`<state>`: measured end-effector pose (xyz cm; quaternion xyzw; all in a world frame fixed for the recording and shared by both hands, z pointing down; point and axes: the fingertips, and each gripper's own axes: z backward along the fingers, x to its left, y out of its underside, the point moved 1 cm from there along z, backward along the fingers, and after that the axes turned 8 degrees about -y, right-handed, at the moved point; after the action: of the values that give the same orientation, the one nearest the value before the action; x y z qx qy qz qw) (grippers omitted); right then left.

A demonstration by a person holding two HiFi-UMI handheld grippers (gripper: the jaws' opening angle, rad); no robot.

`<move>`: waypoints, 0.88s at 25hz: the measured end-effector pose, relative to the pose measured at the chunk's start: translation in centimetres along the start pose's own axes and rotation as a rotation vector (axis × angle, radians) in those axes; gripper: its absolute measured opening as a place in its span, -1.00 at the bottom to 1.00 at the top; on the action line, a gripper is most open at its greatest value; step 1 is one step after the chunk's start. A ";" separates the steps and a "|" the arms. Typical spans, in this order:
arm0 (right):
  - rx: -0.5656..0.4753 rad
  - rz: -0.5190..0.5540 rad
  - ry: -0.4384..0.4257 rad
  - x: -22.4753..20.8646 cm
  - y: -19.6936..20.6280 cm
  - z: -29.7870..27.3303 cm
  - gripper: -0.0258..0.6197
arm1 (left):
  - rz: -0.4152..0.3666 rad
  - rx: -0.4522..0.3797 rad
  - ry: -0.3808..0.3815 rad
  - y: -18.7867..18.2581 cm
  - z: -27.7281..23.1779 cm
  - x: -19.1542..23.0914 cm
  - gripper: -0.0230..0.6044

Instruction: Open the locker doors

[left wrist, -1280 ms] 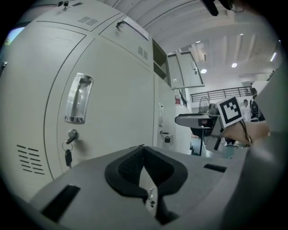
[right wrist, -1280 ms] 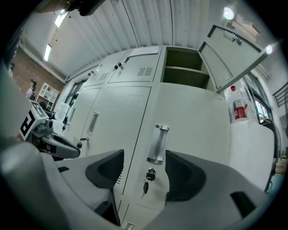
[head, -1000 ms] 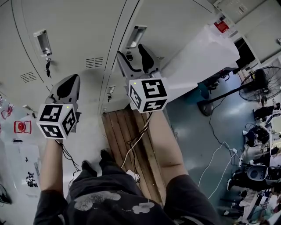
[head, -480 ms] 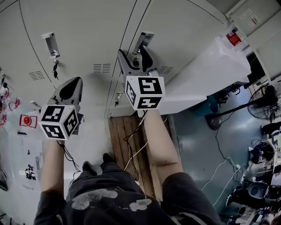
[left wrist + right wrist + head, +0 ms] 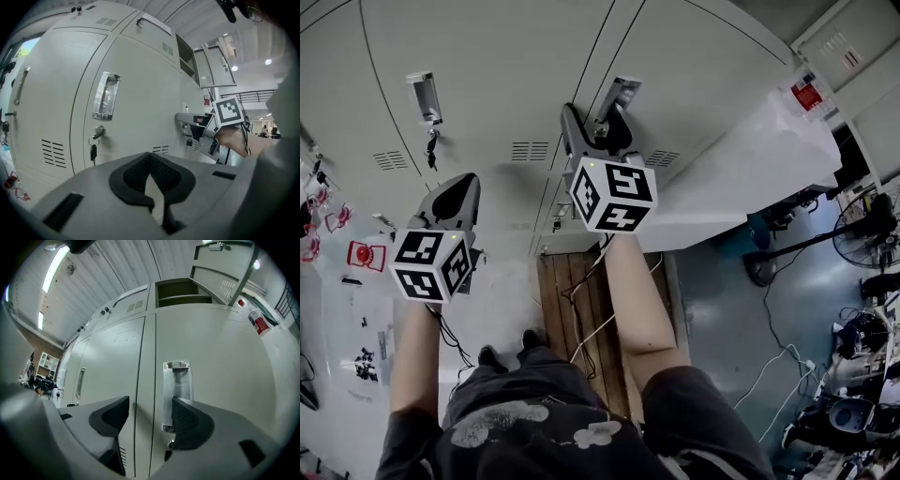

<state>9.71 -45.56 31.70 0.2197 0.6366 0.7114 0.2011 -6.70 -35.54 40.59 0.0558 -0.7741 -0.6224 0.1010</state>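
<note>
Grey metal lockers fill the head view. My right gripper (image 5: 598, 120) stands open at the lower end of the recessed chrome handle (image 5: 616, 92) on a closed door (image 5: 694, 66). In the right gripper view that handle (image 5: 176, 392) stands just beyond the right finger, and nothing lies between the jaws of the right gripper (image 5: 149, 416). My left gripper (image 5: 457, 192) hangs short of the neighbouring door, its pads shut together with nothing in them (image 5: 151, 174). That door's handle (image 5: 106, 96) has a key (image 5: 93, 151) hanging in the lock below it.
An open locker door (image 5: 741, 155) juts out at the right of my right arm. A wooden pallet (image 5: 581, 300) with cables lies on the floor by the person's feet. A fan (image 5: 867, 230) stands at far right. An upper locker (image 5: 178, 290) stands open.
My right gripper has moved up to the lower end of the handle and rolled a little. The left gripper has hardly moved.
</note>
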 end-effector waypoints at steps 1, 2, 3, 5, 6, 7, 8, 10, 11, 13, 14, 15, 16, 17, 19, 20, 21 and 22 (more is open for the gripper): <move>0.004 -0.004 0.004 0.1 0.0 0.1 -0.03 | -0.001 0.001 0.004 0.0 0.1 0.0 -0.90; 0.009 0.000 0.014 0.2 0.0 0.4 -0.03 | -0.002 0.001 0.009 0.0 0.1 -0.1 -0.90; 0.013 0.006 0.027 0.3 0.0 0.7 -0.03 | -0.003 0.001 0.015 0.0 0.1 -0.2 -0.90; 0.022 0.013 0.058 0.4 -0.1 1.4 -0.03 | -0.004 -0.002 0.028 -0.2 0.2 -0.4 -0.90; 0.028 0.015 0.073 0.5 -0.2 1.7 -0.03 | -0.004 -0.004 0.036 -0.4 0.2 -0.5 -0.90; 0.035 0.017 0.090 0.6 -0.2 2.0 -0.03 | -0.005 -0.007 0.044 -0.5 0.3 -0.6 -0.90; 0.042 0.019 0.108 0.7 -0.3 2.4 -0.03 | -0.005 -0.010 0.051 -0.6 0.4 -0.7 -0.90; 0.056 0.022 0.153 0.8 -0.3 3.1 -0.04 | -0.009 -0.014 0.068 -0.8 0.7 -1.0 -0.90; 0.063 0.022 0.179 0.8 -0.3 3.4 -0.07 | -0.012 -0.016 0.078 -0.9 0.9 -1.2 -0.90; 0.078 0.018 0.233 0.7 -0.3 4.1 -0.11 | -0.017 -0.017 0.099 -1.0 1.2 -1.5 -0.90; 0.086 0.015 0.259 0.6 -0.3 4.4 -0.14 | -0.020 -0.017 0.109 -1.1 1.4 -1.7 -0.90; 0.096 0.015 0.285 0.5 -0.3 4.7 -0.19 | -0.023 -0.017 0.118 -1.1 1.5 -1.9 -0.90; 0.107 0.016 0.308 0.4 -0.3 4.8 -0.23 | -0.025 -0.017 0.126 -1.1 1.7 -2.0 -0.90; 0.117 0.017 0.328 0.4 -0.3 4.9 -0.24 | -0.026 -0.017 0.133 -1.2 1.8 -2.1 -0.90; 0.137 0.013 0.361 0.2 -0.3 5.0 -0.29 | -0.027 -0.017 0.146 -1.2 2.2 -2.3 -0.90; 0.145 0.006 0.375 0.0 -0.3 5.0 -0.33 | -0.029 -0.016 0.152 -1.2 2.3 -2.4 -0.90; 0.151 -0.003 0.387 -0.1 -0.3 5.1 -0.41 | -0.032 -0.015 0.158 -1.2 2.5 -2.5 -0.90; 0.156 -0.012 0.394 -0.2 -0.3 5.2 -0.46 | -0.036 -0.014 0.162 -1.2 2.7 -2.6 -0.90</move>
<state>12.81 -41.42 31.87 0.0873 0.7180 0.6880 0.0592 -4.83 -32.65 38.65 0.1194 -0.7578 -0.6230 0.1524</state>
